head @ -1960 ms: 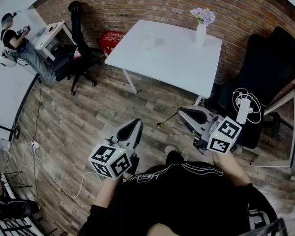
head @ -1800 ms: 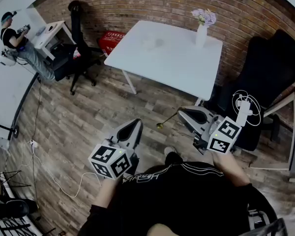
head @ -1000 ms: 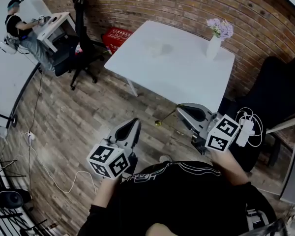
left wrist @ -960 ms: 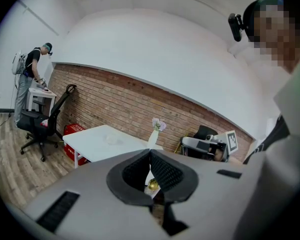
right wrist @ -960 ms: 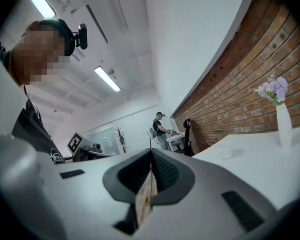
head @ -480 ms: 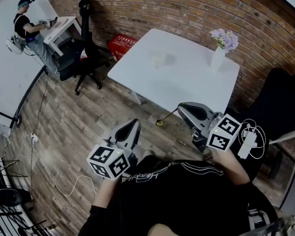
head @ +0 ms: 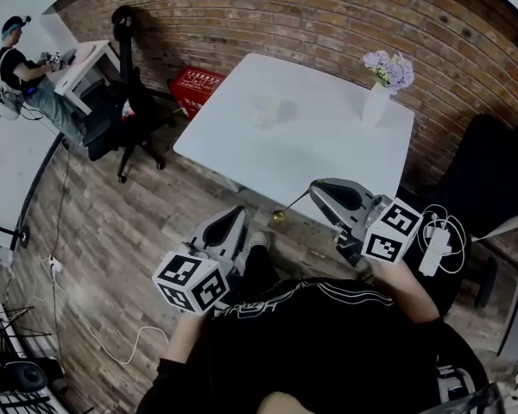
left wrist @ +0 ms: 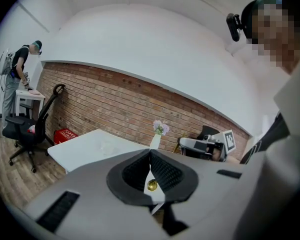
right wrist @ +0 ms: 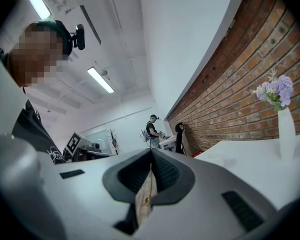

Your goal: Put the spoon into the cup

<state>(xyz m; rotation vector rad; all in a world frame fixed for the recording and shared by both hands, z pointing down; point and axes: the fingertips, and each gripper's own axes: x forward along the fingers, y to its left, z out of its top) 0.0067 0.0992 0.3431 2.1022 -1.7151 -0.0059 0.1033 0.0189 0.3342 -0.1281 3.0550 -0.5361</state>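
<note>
A gold spoon (head: pixel 287 210) sticks out to the left of my right gripper (head: pixel 315 188), which is shut on its handle; the bowl hangs above the wooden floor just before the table's near edge. The cup (head: pixel 263 110) is a clear glass standing on the white table (head: pixel 328 145), far beyond both grippers. It shows faintly in the left gripper view as the cup (left wrist: pixel 108 145). My left gripper (head: pixel 239 212) is lower left, over the floor, jaws together and holding nothing. Through its jaw gap the spoon bowl (left wrist: pixel 152 185) glints.
A white vase of purple flowers (head: pixel 377 97) stands at the table's far right corner. A black office chair (head: pixel 125 67) and a red crate (head: pixel 192 82) sit left of the table by the brick wall. A person works at a desk (head: pixel 69 59) far left. A dark chair (head: pixel 492 171) is at the right.
Both grippers and the spoon have moved closer to the white table, which now lies nearer in the head view. Both jaws have stayed shut.
</note>
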